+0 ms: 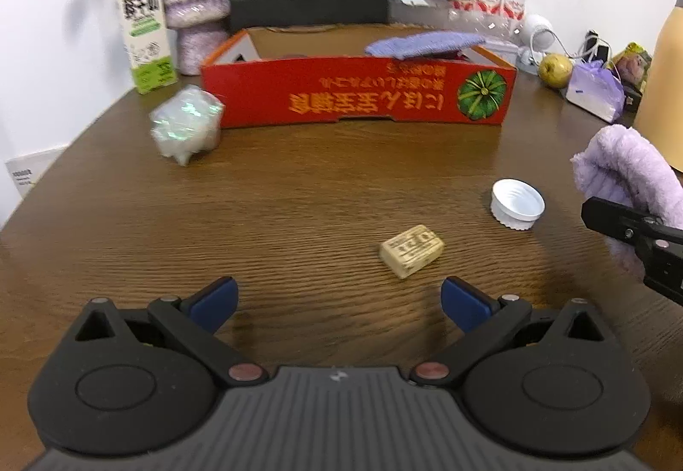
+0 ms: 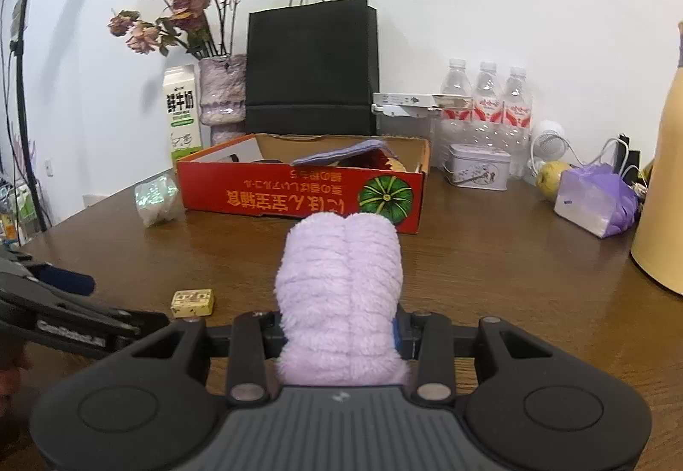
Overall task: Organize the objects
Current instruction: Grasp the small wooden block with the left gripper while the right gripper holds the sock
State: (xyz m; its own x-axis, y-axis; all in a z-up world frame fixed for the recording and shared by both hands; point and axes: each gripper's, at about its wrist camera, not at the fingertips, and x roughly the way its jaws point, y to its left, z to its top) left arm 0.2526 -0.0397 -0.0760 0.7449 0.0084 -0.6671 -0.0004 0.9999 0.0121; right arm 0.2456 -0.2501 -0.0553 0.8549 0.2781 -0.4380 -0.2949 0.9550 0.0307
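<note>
My right gripper (image 2: 339,328) is shut on a rolled lilac plush cloth (image 2: 341,266), held above the brown table in front of the red cardboard box (image 2: 299,193). The same cloth (image 1: 623,168) shows at the right edge of the left wrist view. My left gripper (image 1: 339,300) stands open and empty, low over the table. Just ahead of its right pad lies a small yellowish box (image 1: 412,251), with a white bottle cap (image 1: 517,203) farther right. An iridescent wrapped lump (image 1: 186,124) sits by the red box's left corner (image 1: 358,95). A purple knitted cloth (image 1: 422,44) lies in the box.
Behind the red box stand a milk carton (image 2: 183,112), a vase of dried flowers (image 2: 222,95), a black paper bag (image 2: 311,69) and three water bottles (image 2: 486,99). A tin (image 2: 478,172), a pear (image 2: 550,178), a purple bag (image 2: 597,202) and a tall yellow jug (image 2: 666,180) crowd the right.
</note>
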